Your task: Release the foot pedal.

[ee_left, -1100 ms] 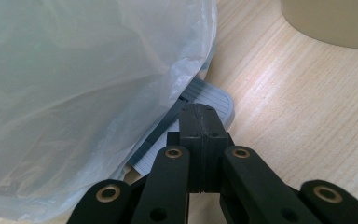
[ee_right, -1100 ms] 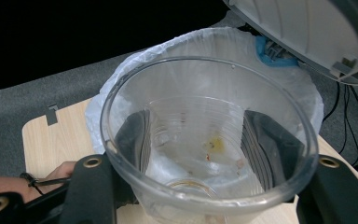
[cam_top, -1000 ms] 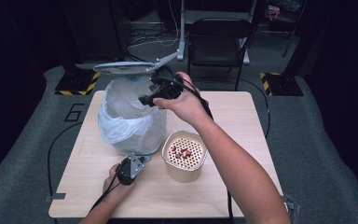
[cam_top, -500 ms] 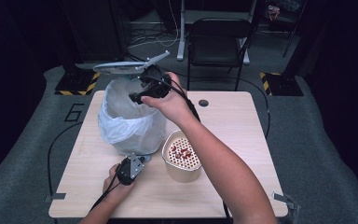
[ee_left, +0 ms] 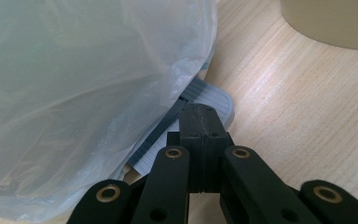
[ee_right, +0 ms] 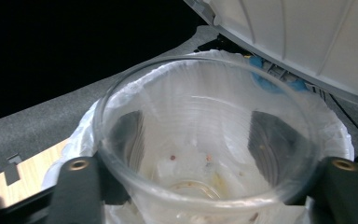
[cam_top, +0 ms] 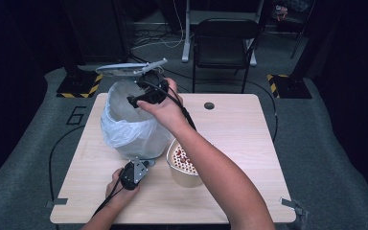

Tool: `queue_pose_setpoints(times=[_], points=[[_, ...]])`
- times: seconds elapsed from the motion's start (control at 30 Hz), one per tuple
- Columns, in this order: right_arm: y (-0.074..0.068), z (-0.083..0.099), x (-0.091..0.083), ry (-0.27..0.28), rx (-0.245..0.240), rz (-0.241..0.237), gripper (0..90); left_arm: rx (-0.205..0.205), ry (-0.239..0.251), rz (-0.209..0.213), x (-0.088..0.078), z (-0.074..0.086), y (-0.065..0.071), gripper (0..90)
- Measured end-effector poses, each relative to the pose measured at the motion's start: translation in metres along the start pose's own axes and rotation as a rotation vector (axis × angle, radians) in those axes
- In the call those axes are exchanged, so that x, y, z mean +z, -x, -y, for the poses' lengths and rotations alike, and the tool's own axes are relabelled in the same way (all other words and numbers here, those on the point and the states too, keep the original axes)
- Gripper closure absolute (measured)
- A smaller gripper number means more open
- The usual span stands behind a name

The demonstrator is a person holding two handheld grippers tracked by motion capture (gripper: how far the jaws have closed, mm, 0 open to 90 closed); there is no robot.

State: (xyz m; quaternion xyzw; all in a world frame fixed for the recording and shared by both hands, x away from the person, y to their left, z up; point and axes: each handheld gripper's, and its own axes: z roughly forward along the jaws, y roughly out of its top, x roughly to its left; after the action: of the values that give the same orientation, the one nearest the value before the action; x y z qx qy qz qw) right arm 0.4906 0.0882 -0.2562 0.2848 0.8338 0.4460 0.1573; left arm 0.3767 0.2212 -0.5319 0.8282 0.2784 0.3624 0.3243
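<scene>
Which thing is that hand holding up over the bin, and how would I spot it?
Start at the white-bagged bin on the wooden table, its lid raised. Directly above its mouth, between the jaws of the right hand-held gripper, is a clear plastic cup. Unlike the beige perforated container beside the bin, it is see-through, with only crumbs inside.

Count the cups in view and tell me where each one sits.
2. A clear plastic cup sits between the right gripper's jaws over the lined bin; a tan cup stands on the table beside the bin.

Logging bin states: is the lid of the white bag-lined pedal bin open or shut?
Open. The lid stands raised above the bag-lined rim, and the left gripper, jaws shut, presses the grey pedal.
</scene>
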Motion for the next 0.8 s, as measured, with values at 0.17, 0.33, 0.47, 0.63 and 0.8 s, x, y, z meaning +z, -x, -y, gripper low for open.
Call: queue_pose_setpoints(times=[0.17,0.33,0.47,0.63,0.8], points=[[-0.001,0.008,0.005,0.009,0.020,0.045,22.9,-0.005,-0.003,0.003,0.000,0.000,0.000,90.0],[0.004,0.016,0.006,0.011,0.054,0.055,17.6,-0.003,-0.002,0.004,0.000,0.000,0.000,90.0],[0.007,0.018,0.001,0.023,0.052,0.048,16.8,-0.003,-0.002,0.002,0.000,0.000,0.000,90.0],[0.008,0.021,-0.005,0.026,0.045,0.037,16.7,-0.003,0.003,0.000,0.000,0.000,0.000,90.0],[0.008,0.028,-0.015,0.014,0.050,0.022,17.0,-0.006,0.005,0.002,0.000,0.000,0.000,90.0]])
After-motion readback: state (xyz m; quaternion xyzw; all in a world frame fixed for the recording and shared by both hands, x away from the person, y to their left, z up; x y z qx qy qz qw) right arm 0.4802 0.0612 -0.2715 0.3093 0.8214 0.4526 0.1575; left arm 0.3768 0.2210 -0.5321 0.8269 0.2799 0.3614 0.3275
